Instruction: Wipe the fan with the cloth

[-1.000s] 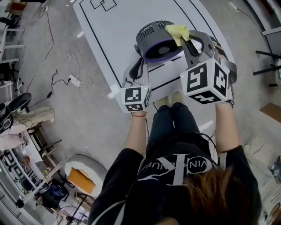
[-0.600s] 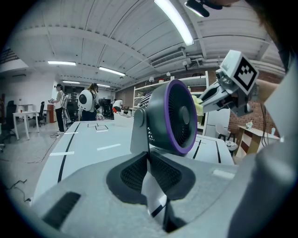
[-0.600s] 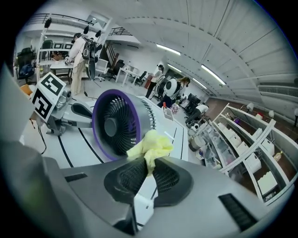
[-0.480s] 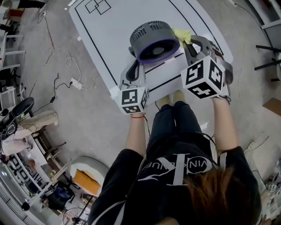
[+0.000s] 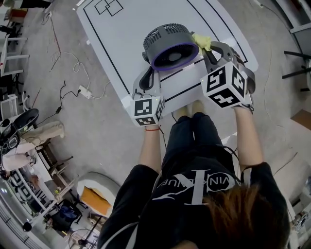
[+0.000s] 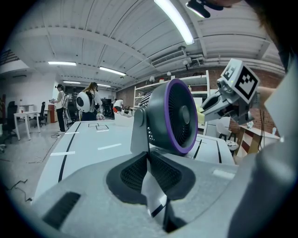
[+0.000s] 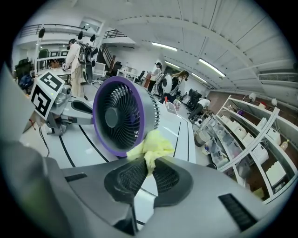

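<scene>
A grey fan (image 5: 170, 46) with a purple front ring stands on the white table (image 5: 121, 34), facing up toward me. My left gripper (image 5: 147, 68) is shut on the fan's grey stand (image 6: 139, 132) at its left side; in the left gripper view (image 6: 148, 158) the stand runs down between the pads. My right gripper (image 5: 208, 48) is shut on a crumpled yellow cloth (image 5: 201, 40). In the right gripper view (image 7: 149, 162) the cloth (image 7: 151, 145) presses against the lower right rim of the fan (image 7: 118, 116).
Black lines and small squares (image 5: 108, 6) mark the table. A power strip with cables (image 5: 80, 90) lies on the floor to the left. Several people (image 6: 86, 104) stand far off, and shelves with bins (image 7: 247, 139) line the right side.
My right gripper has come down with the cloth, from the top of the fan's rim to its right side. The left gripper has kept its hold and place.
</scene>
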